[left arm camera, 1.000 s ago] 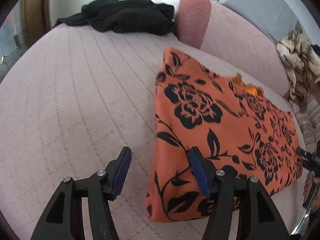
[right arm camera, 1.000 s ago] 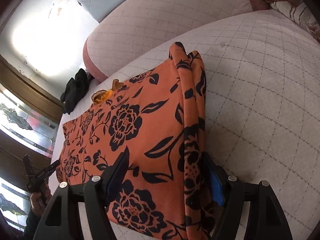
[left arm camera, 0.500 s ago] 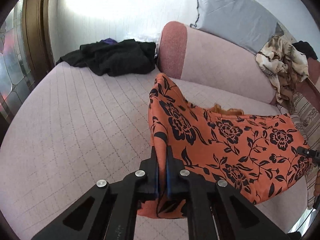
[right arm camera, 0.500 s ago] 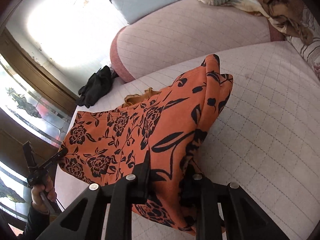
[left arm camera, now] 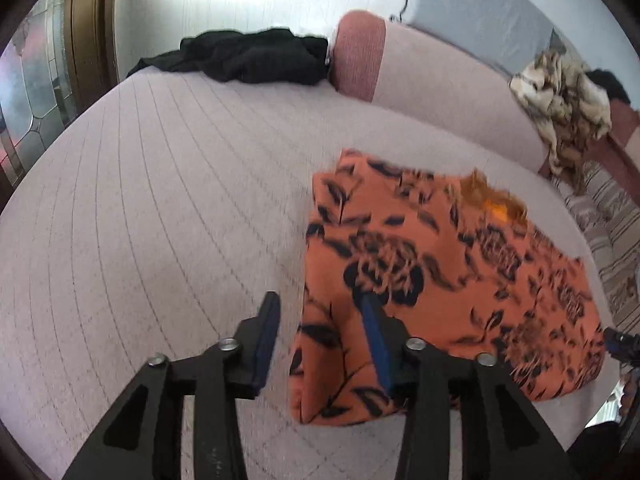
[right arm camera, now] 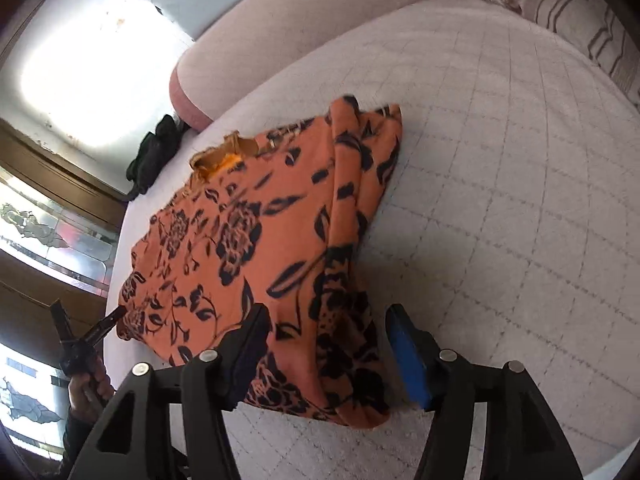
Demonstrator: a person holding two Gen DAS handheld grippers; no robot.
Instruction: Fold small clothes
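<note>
The left gripper [left arm camera: 318,342] has its jaws parted and opening, and the near-left corner of the orange floral garment [left arm camera: 440,280] lies between them with neither blue pad pressing on it. The right gripper [right arm camera: 326,354] is likewise spread and opening, straddling the thick folded edge at the garment's near-right corner without clamping it. The garment rests folded on the quilted pink bed [left arm camera: 160,200], its frayed neckline [left arm camera: 492,200] showing at the far edge.

The main risk appears to be a snag. Cloth sits between both sets of pads, so a hand pulling away low could drag a corner and undo the fold. The right-hand edge is bunched in several layers [right arm camera: 352,208], and it looks likely to slump or spring open once left alone. The frames are blurred by movement, so whether the layers line up cannot be told. A black garment [left arm camera: 248,56] lies well apart at the far end, out of harm's way.
</note>
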